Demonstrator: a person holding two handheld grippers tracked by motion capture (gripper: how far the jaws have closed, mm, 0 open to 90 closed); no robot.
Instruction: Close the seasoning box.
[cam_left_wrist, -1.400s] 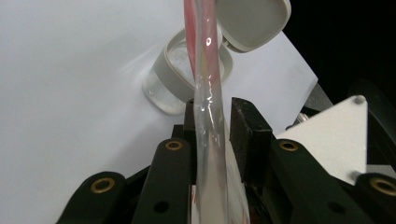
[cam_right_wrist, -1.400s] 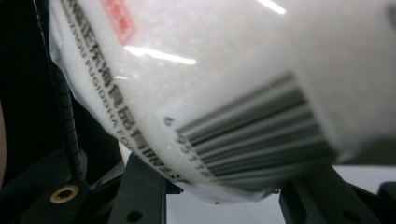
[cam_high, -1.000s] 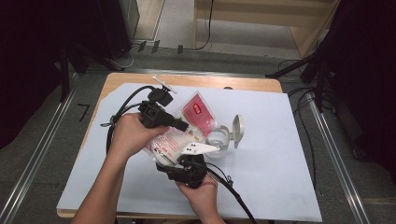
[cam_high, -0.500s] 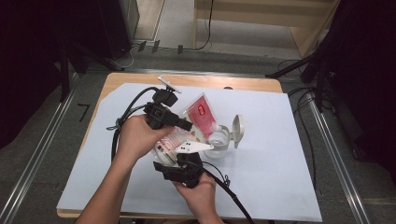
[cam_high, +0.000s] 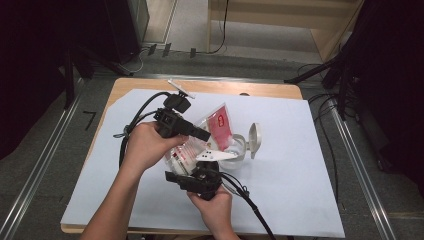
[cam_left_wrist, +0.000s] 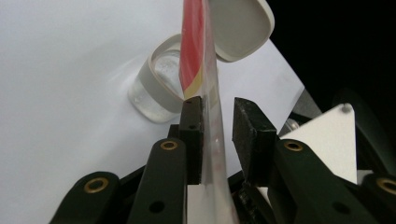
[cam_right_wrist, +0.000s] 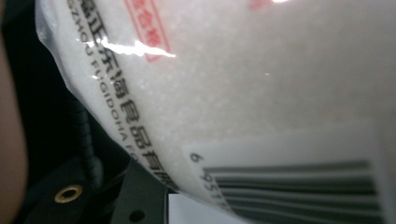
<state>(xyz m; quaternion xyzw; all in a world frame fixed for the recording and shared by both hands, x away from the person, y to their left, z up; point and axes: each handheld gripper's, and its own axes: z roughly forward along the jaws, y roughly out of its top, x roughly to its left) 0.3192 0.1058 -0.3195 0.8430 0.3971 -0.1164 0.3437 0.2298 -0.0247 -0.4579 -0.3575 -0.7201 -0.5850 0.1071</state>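
Observation:
A clear bag (cam_high: 220, 122) of white granules with a red label tilts above the table, its red top over an open clear container (cam_high: 235, 149). In the left gripper view the bag's edge (cam_left_wrist: 194, 46) runs between the jaws of my left gripper (cam_left_wrist: 218, 130), touching one pad with a gap to the other. These jaws have just been opening. My right gripper (cam_high: 192, 165) is shut on the bag's lower end and has just been closing further. In the right gripper view the bag (cam_right_wrist: 233, 93) is pressed close, with print and a barcode showing.
The container's hinged lid (cam_high: 254, 140) stands open to its right, also seen as the lid (cam_left_wrist: 240, 28) beyond the container (cam_left_wrist: 154, 88). A white sheet (cam_high: 310, 190) covers the wooden table (cam_high: 270, 90). Cables trail from both grippers toward the left and the bottom edge.
The bag's red top has lifted and tilted more upright toward the container. The left hand has shifted slightly up and to the right; the right hand has stayed put.

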